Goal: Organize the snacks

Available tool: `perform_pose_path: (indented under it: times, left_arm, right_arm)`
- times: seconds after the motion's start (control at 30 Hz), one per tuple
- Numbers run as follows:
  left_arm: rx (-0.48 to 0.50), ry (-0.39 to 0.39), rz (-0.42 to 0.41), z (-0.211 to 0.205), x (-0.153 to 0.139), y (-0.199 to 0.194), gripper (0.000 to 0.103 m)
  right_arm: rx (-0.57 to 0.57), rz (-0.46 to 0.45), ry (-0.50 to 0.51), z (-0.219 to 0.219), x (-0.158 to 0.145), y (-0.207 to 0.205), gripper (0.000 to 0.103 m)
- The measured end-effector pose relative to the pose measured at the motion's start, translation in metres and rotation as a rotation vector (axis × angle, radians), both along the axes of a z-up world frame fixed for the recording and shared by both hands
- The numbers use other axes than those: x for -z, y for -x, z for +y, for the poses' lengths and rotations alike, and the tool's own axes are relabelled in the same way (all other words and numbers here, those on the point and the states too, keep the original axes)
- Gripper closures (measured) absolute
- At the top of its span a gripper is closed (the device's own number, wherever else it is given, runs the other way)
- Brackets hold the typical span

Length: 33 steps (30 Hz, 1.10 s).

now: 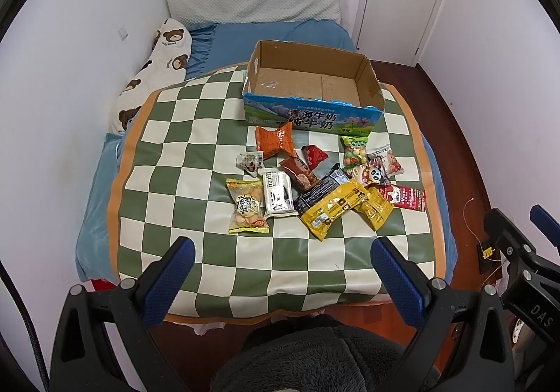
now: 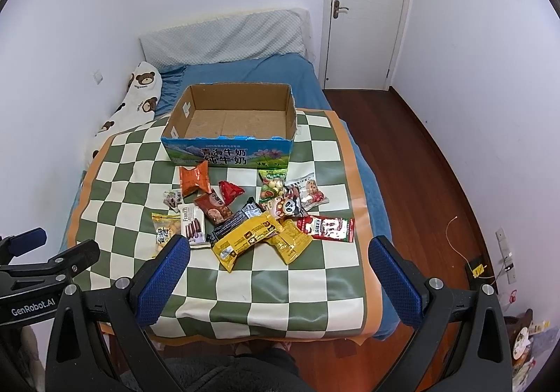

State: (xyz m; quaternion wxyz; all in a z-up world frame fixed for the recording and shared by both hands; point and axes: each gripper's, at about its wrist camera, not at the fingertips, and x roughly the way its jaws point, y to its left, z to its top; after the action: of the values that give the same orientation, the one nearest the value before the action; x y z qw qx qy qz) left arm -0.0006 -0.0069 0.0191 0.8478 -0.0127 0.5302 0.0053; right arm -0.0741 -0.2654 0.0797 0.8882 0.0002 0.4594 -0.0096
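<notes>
Several snack packets lie loose on a green-and-white checked cloth [image 1: 210, 133] [image 2: 308, 287]. Among them are an orange packet [image 1: 274, 142] [image 2: 194, 178], a yellow packet [image 1: 332, 208] [image 2: 245, 238], a white Franzzi packet [image 1: 278, 194] [image 2: 191, 224] and a red packet [image 1: 406, 196] [image 2: 329, 227]. Behind them stands an empty cardboard box [image 1: 259, 66] [image 2: 290, 112] with a blue printed front. My left gripper [image 1: 283, 248] and my right gripper [image 2: 280, 248] both hover open over the cloth's near edge, short of the pile, holding nothing.
The cloth covers a bed with a blue sheet [image 1: 245, 38] [image 2: 245, 73], a bear-print pillow [image 1: 154, 77] [image 2: 136, 91] at left and a grey headboard cushion [image 1: 255, 0]. A white door [image 2: 367, 7] and wooden floor [image 2: 420, 154] lie to the right. A person's dark fleece garment [image 1: 315, 357] fills the bottom.
</notes>
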Motion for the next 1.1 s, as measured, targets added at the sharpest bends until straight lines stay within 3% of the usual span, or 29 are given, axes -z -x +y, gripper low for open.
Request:
perform_pose_path:
  times: [1.1]
  left_arm:
    - [0.003,0.000,-0.005,-0.0013,-0.0002,-0.0015,0.000]
  right_arm:
    - [0.008,0.007,-0.008,0.0021,-0.0021,0.0023,0.000]
